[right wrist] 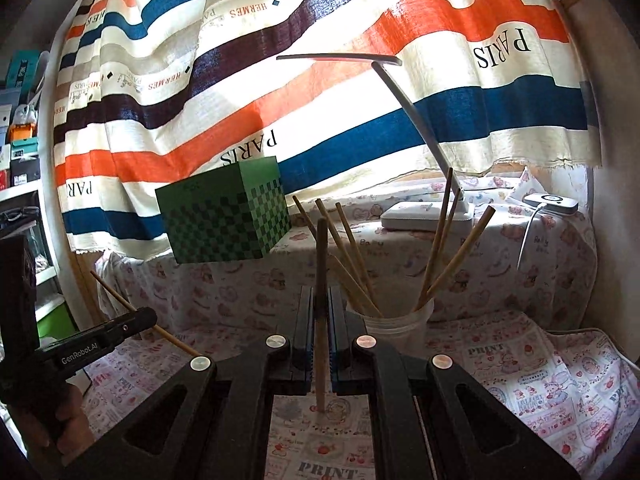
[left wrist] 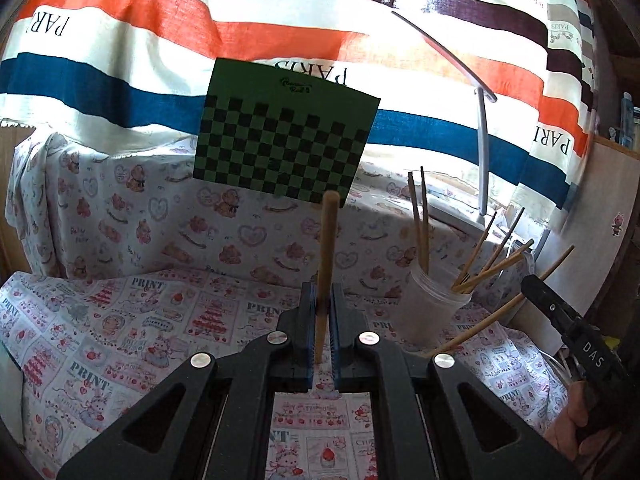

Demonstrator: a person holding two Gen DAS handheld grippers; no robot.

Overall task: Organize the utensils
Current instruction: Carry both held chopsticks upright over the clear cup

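Observation:
My left gripper is shut on a wooden chopstick that stands nearly upright between its blue pads. To its right a translucent plastic jar holds several chopsticks fanned outward. My right gripper is shut on another upright chopstick, just left of the same jar. Each gripper shows in the other's view: the right gripper with its slanted chopstick beside the jar, and the left gripper with its chopstick at the left edge.
A green checkered box stands behind the jar on a raised ledge. A white desk lamp and a small white device sit at the back right. A printed cloth covers the table; a striped curtain hangs behind.

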